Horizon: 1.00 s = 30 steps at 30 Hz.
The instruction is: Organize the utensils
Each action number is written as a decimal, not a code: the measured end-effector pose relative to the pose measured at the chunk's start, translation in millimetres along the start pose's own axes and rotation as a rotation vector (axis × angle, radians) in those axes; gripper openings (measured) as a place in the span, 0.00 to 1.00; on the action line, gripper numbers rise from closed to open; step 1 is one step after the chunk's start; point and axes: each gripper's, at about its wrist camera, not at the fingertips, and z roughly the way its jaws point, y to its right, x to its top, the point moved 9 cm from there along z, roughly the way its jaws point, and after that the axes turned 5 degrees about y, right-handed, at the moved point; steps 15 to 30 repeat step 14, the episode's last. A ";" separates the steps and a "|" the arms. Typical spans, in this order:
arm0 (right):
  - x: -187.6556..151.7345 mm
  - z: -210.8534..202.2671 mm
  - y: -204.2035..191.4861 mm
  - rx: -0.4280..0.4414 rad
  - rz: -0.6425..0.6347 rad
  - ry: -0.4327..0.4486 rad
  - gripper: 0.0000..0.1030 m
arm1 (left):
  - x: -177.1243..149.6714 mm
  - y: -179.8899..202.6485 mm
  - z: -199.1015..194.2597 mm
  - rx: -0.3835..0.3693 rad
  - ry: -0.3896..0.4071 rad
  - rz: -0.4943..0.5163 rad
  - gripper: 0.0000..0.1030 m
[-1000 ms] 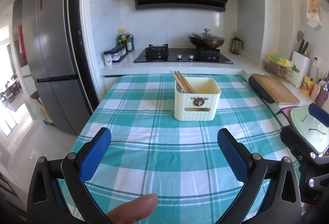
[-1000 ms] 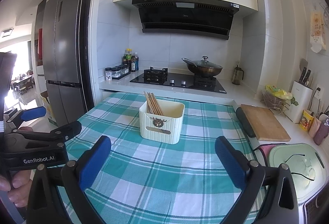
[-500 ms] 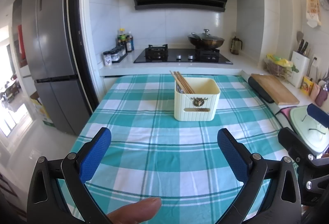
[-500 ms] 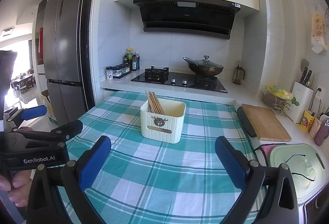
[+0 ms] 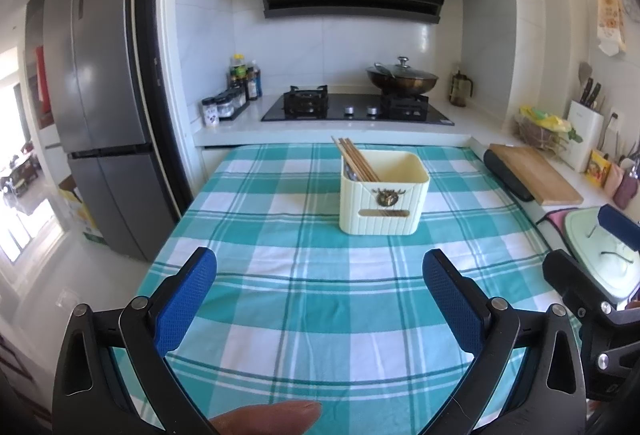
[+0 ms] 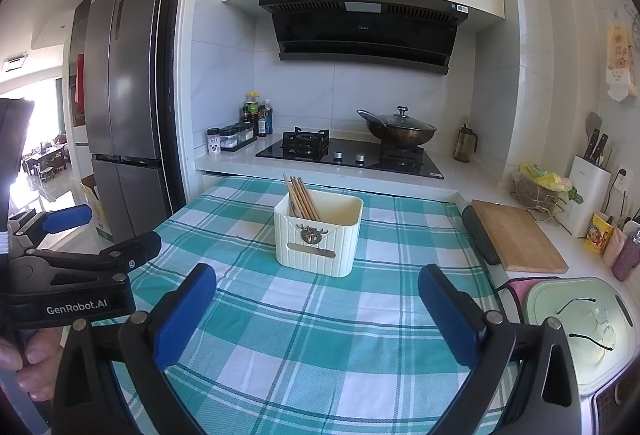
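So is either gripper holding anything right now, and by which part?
Nothing is held. The left gripper and right gripper are both open over the teal checked tablecloth.

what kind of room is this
A home kitchen, almost certainly. A gas hob with a lidded wok sits under a black range hood, a tall grey fridge stands at the left, and a knife block sits on the side counter.
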 end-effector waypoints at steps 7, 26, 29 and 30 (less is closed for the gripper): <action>-0.1 -0.1 -0.5 -0.002 0.001 -0.001 1.00 | 0.1 0.5 -0.3 0.003 0.001 0.000 1.00; -0.9 1.4 -0.2 0.001 0.001 -0.003 1.00 | 2.0 -3.5 -0.2 0.040 0.052 0.020 1.00; -0.9 1.4 -0.2 0.001 0.001 -0.003 1.00 | 2.0 -3.5 -0.2 0.040 0.052 0.020 1.00; -0.9 1.4 -0.2 0.001 0.001 -0.003 1.00 | 2.0 -3.5 -0.2 0.040 0.052 0.020 1.00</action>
